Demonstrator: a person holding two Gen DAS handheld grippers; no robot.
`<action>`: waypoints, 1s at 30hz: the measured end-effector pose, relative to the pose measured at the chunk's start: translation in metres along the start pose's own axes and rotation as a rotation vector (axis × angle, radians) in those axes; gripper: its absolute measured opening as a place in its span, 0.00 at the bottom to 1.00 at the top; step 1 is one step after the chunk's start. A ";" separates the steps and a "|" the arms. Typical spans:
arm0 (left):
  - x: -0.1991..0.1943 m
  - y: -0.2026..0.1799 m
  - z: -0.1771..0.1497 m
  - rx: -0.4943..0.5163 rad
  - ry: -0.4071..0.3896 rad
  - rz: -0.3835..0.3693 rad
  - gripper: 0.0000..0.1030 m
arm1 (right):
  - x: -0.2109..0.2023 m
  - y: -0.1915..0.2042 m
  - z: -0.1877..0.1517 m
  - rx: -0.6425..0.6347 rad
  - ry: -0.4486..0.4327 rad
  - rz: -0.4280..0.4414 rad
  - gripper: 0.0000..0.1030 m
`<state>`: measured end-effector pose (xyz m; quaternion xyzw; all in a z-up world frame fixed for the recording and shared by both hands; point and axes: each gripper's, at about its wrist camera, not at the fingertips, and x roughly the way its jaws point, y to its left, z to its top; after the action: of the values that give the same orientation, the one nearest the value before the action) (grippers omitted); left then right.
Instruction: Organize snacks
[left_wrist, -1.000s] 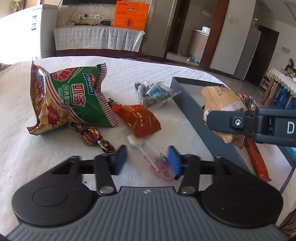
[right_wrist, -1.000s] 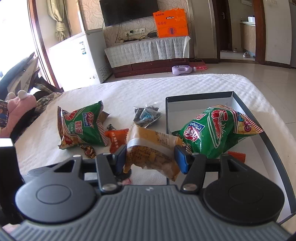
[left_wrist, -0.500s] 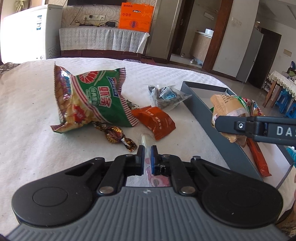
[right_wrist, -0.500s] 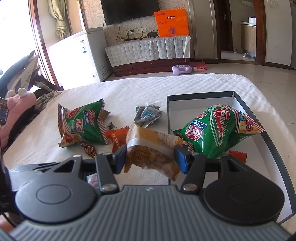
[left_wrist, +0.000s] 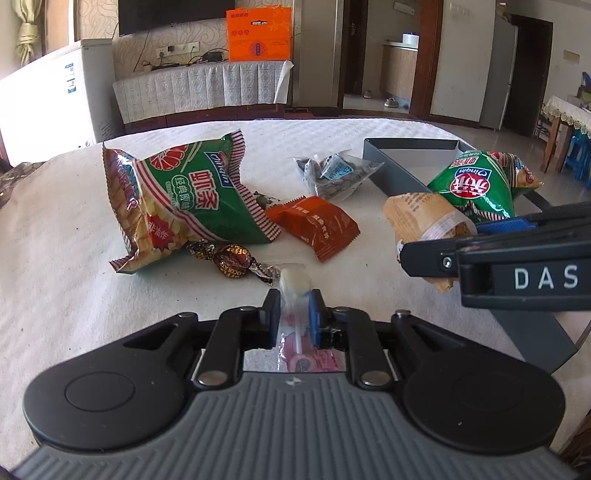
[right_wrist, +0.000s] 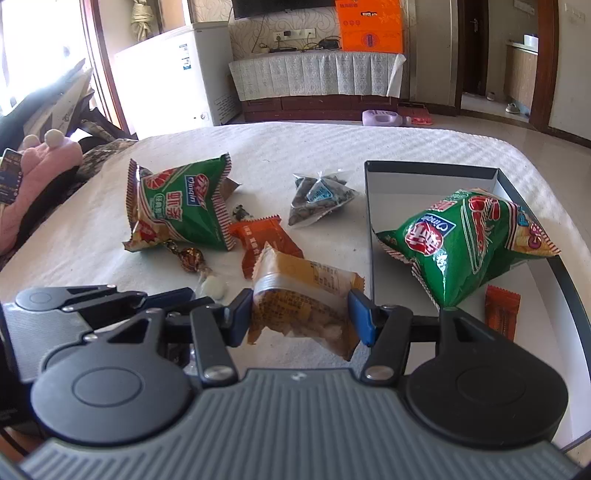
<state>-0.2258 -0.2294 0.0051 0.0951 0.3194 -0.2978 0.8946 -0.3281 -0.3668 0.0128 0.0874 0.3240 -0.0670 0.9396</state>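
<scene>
Now the left gripper (left_wrist: 292, 317), open a second ago, pinches what looks like a lollipop (left_wrist: 293, 283), jaws easing slightly; the right gripper (right_wrist: 301, 314) clamps the tan packet (right_wrist: 303, 299), both ready for the box (right_wrist: 436, 168).

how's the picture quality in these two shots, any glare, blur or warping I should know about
Left wrist view: sharp, with strong fisheye bending of the table edge; daylight blows out the white cabinet at far left, and the lollipop wrapper looks hazy between the left gripper pads. Right wrist view: same warping, the window at left washed out white, striped sunlight across the cloth, mild shine on the green bag in the box.
</scene>
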 end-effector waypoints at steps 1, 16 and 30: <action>0.000 0.000 0.000 0.001 0.000 -0.001 0.19 | 0.000 -0.001 0.000 0.009 0.000 0.001 0.57; -0.014 0.000 0.002 0.040 -0.017 0.002 0.10 | -0.008 0.003 0.001 0.005 -0.019 0.013 0.57; -0.046 0.023 0.005 -0.023 -0.062 -0.033 0.10 | -0.023 0.006 -0.001 -0.004 -0.052 0.028 0.57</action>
<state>-0.2379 -0.1909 0.0373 0.0702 0.2963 -0.3115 0.9001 -0.3458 -0.3588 0.0272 0.0886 0.2984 -0.0553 0.9487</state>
